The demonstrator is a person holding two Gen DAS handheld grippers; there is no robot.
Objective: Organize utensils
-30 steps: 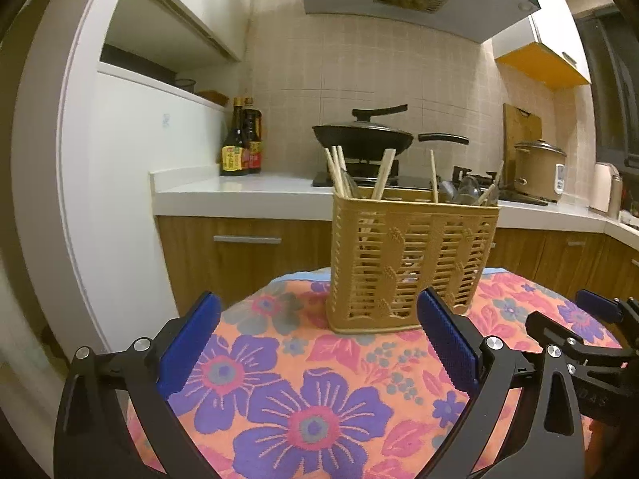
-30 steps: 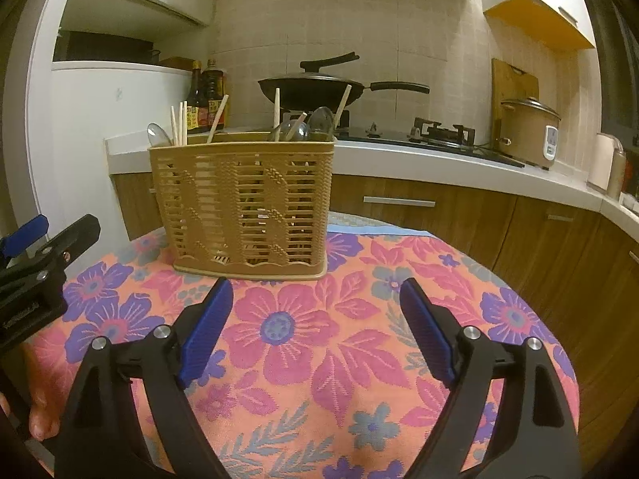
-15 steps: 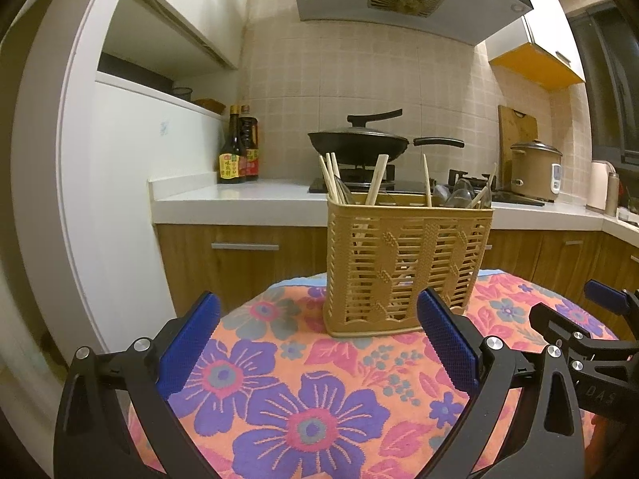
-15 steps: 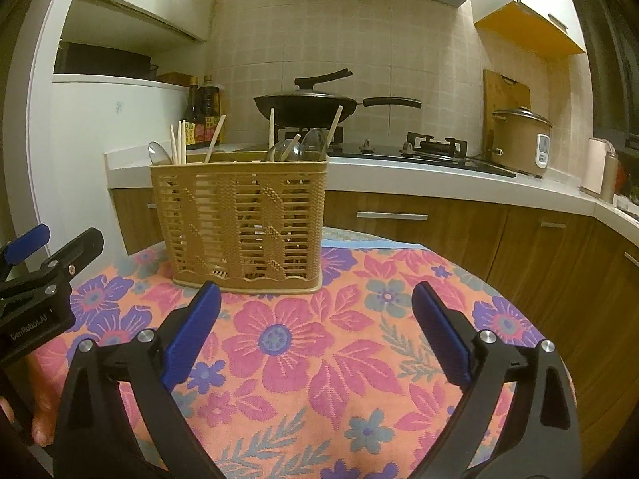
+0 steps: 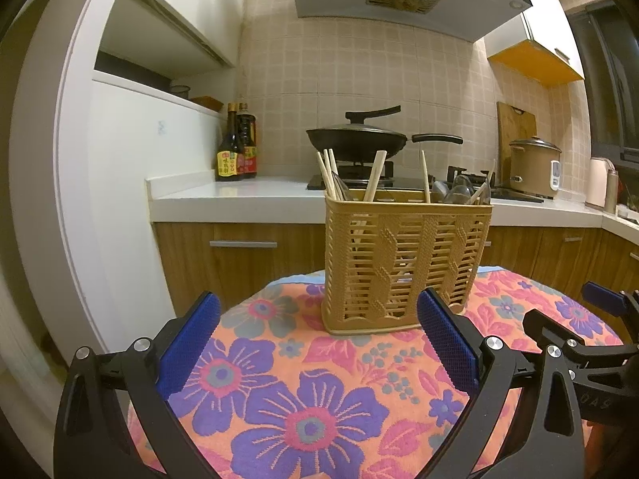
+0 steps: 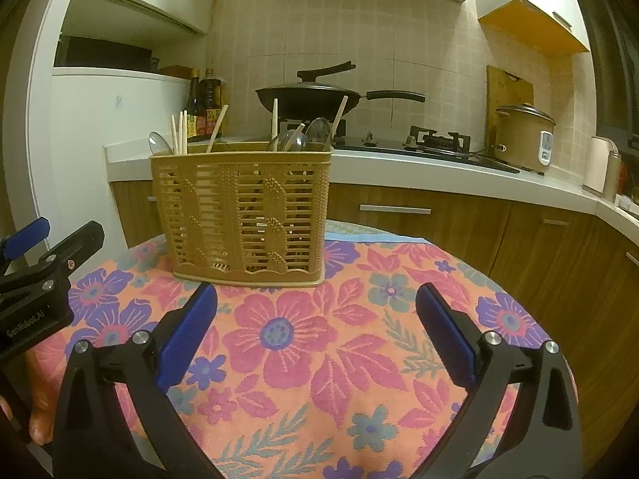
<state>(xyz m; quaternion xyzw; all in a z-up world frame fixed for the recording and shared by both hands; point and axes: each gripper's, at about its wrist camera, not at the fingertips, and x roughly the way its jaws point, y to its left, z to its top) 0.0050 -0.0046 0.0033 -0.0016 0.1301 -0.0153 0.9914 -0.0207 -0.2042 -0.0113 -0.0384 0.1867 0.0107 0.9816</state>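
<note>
Left wrist view: the left tongs [image 5: 317,343] are seen spread wide with nothing between the blue pads, unchanged from a second ago. The utensil basket [image 5: 403,263] is stood upright on the flower-patterned surface [image 5: 303,411], just beyond the tongs, as before; it is framed slightly lower against the kitchen than a second ago. Chopsticks [image 5: 373,177] are stuck up above its rim, and spoons [image 5: 459,193] are bunched at its right end; how many cannot be made out. The right tongs [image 5: 599,319] are cut off at the right edge, so their state cannot be read here

Right wrist view: the right tongs [image 6: 317,331] have just been opening and are now held wide, wider than a second ago, with only cloth between the pads. The basket [image 6: 243,215] is set ahead and left, apart from the tongs. The lower parts of the utensils are mostly hidden behind the lattice. The left tongs [image 6: 36,247] are clipped by the left edge. A fingertip [image 6: 38,427] is seen at lower left, the rest of the hand hidden
</note>
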